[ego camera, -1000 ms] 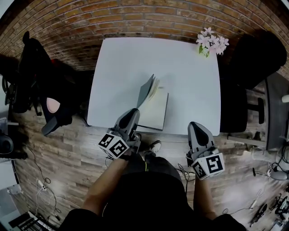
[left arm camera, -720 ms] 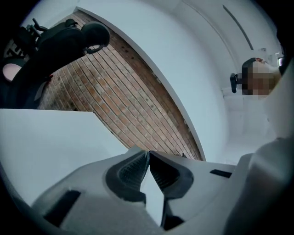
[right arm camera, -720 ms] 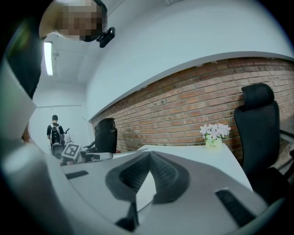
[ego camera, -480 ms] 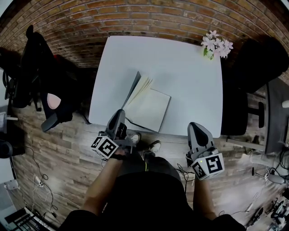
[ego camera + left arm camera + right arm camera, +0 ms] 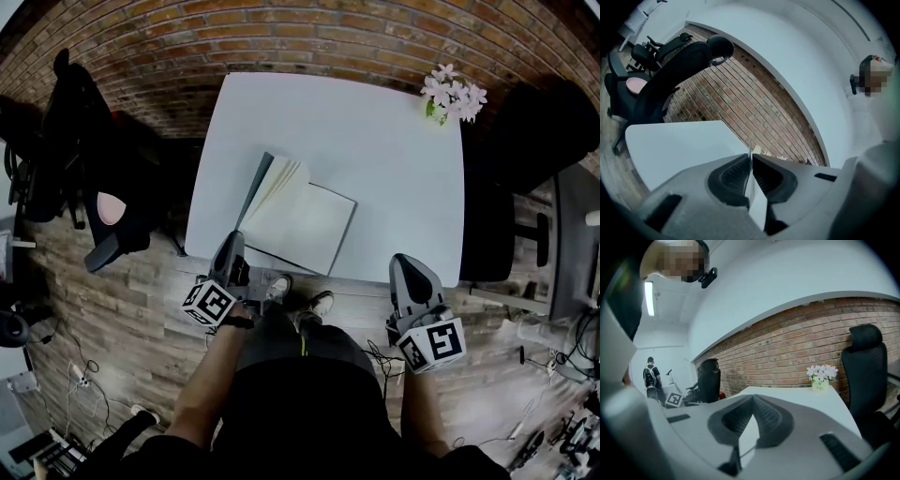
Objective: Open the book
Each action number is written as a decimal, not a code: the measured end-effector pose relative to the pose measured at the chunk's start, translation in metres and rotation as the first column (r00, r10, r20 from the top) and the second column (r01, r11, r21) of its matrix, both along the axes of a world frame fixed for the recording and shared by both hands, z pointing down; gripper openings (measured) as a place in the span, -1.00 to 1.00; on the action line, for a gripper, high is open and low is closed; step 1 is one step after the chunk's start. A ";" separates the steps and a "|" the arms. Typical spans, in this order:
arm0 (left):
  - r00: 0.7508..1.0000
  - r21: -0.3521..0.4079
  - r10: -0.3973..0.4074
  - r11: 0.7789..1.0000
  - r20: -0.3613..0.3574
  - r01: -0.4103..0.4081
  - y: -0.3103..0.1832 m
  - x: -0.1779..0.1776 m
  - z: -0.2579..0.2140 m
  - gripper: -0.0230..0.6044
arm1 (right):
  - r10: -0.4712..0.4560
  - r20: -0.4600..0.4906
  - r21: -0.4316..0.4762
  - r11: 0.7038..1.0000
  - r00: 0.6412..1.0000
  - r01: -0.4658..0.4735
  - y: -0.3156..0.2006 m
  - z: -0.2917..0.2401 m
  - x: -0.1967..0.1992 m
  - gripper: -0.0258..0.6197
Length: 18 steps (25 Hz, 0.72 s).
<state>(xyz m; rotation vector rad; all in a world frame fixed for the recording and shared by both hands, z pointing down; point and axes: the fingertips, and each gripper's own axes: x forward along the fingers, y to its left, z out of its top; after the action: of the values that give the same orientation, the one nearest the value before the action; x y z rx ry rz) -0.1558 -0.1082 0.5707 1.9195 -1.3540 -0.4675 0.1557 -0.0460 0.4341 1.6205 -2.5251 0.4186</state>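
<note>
The book lies on the white table near its front edge, cream pages showing. Its dark cover stands tilted up to the left, running from the spine down to my left gripper. That gripper is shut on the cover's edge at the table's front left. In the left gripper view the cover shows edge-on as a thin sheet pinched between the pads of the left gripper. My right gripper hangs off the front edge at the right, apart from the book. The right gripper is shut with nothing between its pads.
A pot of pale pink flowers stands at the table's far right corner. Black office chairs stand left and right of the table. A brick wall runs behind it. The person's shoes are below the front edge.
My left gripper has moved left and back toward the person with the cover in it, swinging the cover further open. More pages lie flat now. The right gripper has stayed put.
</note>
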 end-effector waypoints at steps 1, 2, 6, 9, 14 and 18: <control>1.000 -0.007 -0.009 1.000 0.006 0.009 -0.001 -0.005 0.003 -0.80 | 0.001 0.000 -0.001 1.000 1.000 -0.001 0.000 0.000 -0.001 -0.88; 1.000 -0.016 -0.017 1.000 0.013 0.017 -0.003 -0.009 0.007 -0.80 | 0.002 0.004 0.000 1.000 1.000 -0.002 -0.001 0.000 -0.002 -0.88; 0.997 -0.052 -0.031 0.998 0.068 0.035 -0.006 -0.027 0.023 -0.80 | 0.002 0.041 0.018 1.000 0.999 -0.003 -0.004 -0.007 -0.009 -0.88; 0.993 -0.059 -0.009 0.998 0.122 0.016 -0.007 -0.030 0.029 -0.80 | 0.006 0.041 0.015 1.000 0.999 -0.007 -0.005 -0.007 -0.010 -0.88; 0.961 -0.085 0.060 0.996 0.269 -0.038 -0.005 -0.032 0.039 -0.80 | 0.011 0.047 0.014 1.000 0.999 -0.011 -0.007 -0.006 -0.012 -0.88; 0.917 -0.139 0.129 0.987 0.378 -0.082 0.001 -0.034 0.056 -0.80 | 0.006 0.048 0.013 1.000 0.999 -0.007 -0.009 -0.005 -0.016 -0.88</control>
<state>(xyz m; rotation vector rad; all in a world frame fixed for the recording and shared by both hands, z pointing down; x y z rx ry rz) -0.1898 -0.1076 0.6263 2.0402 -1.4723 0.0544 0.1400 -0.0552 0.4288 1.6430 -2.5630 0.4482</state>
